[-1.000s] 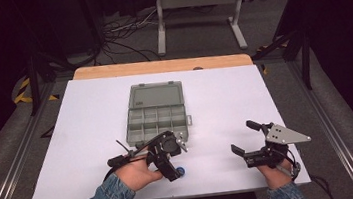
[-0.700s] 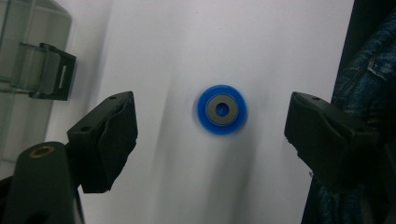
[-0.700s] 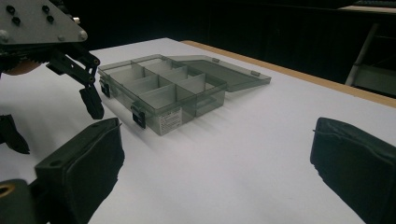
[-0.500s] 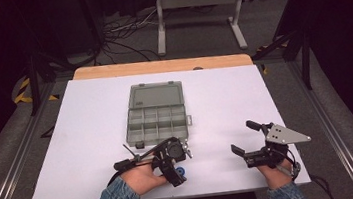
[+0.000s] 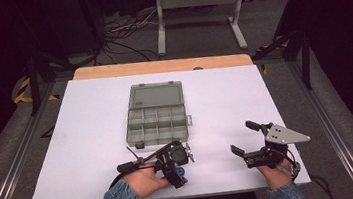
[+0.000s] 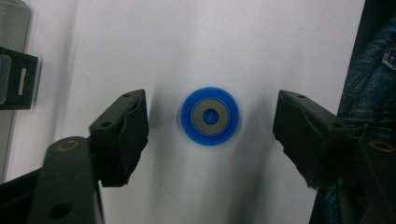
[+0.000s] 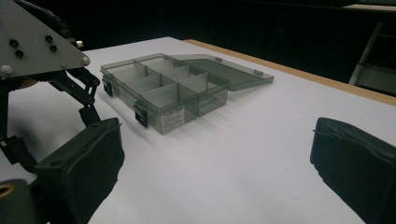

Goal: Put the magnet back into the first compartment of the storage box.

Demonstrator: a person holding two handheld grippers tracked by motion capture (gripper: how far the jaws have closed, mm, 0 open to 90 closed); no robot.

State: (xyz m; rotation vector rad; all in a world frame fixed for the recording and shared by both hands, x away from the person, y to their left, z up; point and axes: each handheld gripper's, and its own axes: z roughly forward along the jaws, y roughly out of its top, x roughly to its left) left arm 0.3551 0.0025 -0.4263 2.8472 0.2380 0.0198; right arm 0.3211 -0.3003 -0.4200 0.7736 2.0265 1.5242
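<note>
Jaws of the left tool, closing, stand apart around a blue disc, half hidden from above.

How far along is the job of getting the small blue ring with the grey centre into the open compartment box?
Done: the grey plastic compartment box lies open. In hand: the left gripper straddles the small blue ring with a grey centre; its jaws have just been closing, with gaps left either side. Left: gripping, lifting, placing. The right gripper waits open.
</note>
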